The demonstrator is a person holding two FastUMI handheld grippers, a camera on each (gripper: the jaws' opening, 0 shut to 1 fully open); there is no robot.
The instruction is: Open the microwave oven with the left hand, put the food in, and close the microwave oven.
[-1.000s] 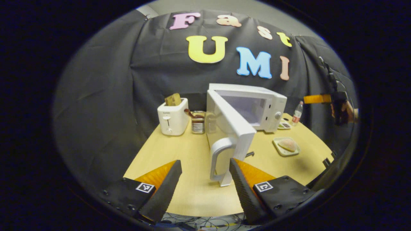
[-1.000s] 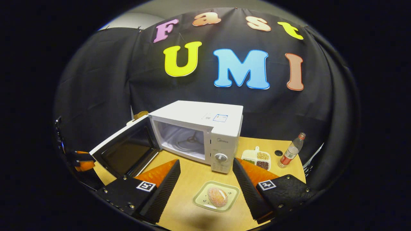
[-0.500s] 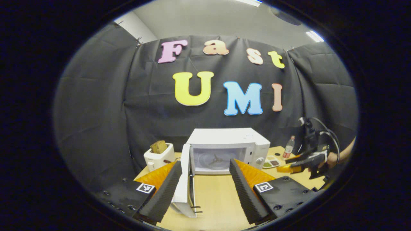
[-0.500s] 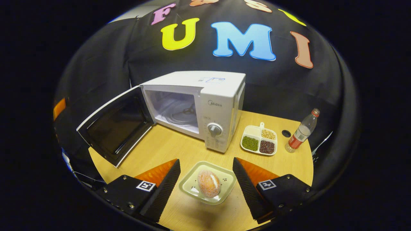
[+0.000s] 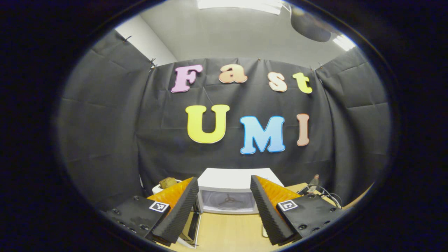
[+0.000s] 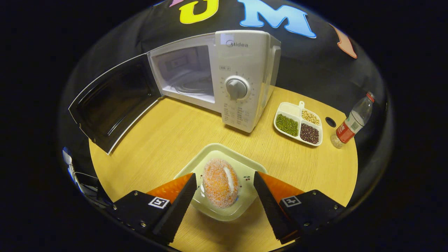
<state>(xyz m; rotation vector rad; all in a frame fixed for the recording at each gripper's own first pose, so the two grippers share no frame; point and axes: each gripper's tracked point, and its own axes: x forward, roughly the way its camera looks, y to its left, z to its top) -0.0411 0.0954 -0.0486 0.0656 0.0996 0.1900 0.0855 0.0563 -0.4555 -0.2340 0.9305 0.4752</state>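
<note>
In the right gripper view the right tool (image 6: 224, 201) hangs low over the tabletop (image 6: 168, 140) with its fingers spread wide, one on each side of a pale square plate (image 6: 213, 159) that carries the food (image 6: 220, 187) — a rounded, sugar-crusted orange bun. The fingers flank the plate's near half, but whether they touch its rim cannot be told; they grip nothing. Ahead of this tool and a little to its left stands the white microwave (image 6: 245, 77), its door (image 6: 112, 101) swung fully out to the left and the cavity bare, the glass turntable visible inside. Ahead to the right lie a divided dish of beans (image 6: 297, 122) and, farther right, a plastic bottle (image 6: 351, 120). In the left gripper view the left tool (image 5: 224, 206) is also wide open and holds nothing — it is tilted up toward the booth wall, with the microwave (image 5: 238, 182) straight ahead between its fingers and a toaster (image 5: 168, 182) just past its left finger.
</note>
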